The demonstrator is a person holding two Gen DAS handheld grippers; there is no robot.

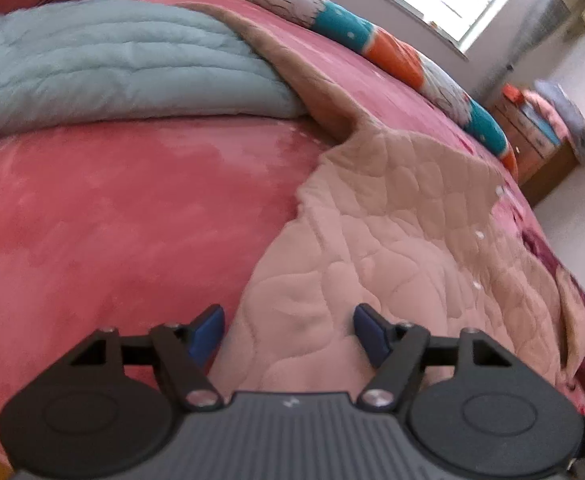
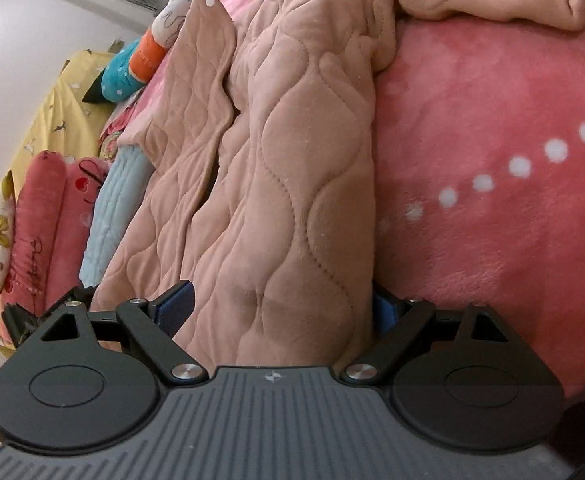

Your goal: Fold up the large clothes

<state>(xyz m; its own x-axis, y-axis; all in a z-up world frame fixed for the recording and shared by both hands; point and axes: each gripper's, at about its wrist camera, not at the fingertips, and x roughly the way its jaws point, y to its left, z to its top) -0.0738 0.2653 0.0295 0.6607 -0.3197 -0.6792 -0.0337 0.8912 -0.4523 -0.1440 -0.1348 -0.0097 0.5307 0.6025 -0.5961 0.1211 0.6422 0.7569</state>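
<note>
Right now your left gripper (image 1: 288, 330) stands with its jaws wide and nothing pinched; the quilted pink garment (image 1: 404, 240) lies straight ahead of the fingers and runs off to their right, with its near left edge passing just inside the left pad (image 1: 208, 330).

Your right gripper (image 2: 280, 312) is also spread wide, and a long fold of the same garment (image 2: 276, 168) fills the gap between its fingers, with its long axis running straight away from them. Whether the pads press on the cloth I cannot tell: the right fingertip (image 2: 384, 308) is mostly hidden behind the fold. The right hand looks nearer to a grip.

Both views are cut off at the garment's near hem by the gripper bodies, and the left view is slightly blurred. Everything rests on the pink bedspread (image 1: 112, 220).
</note>
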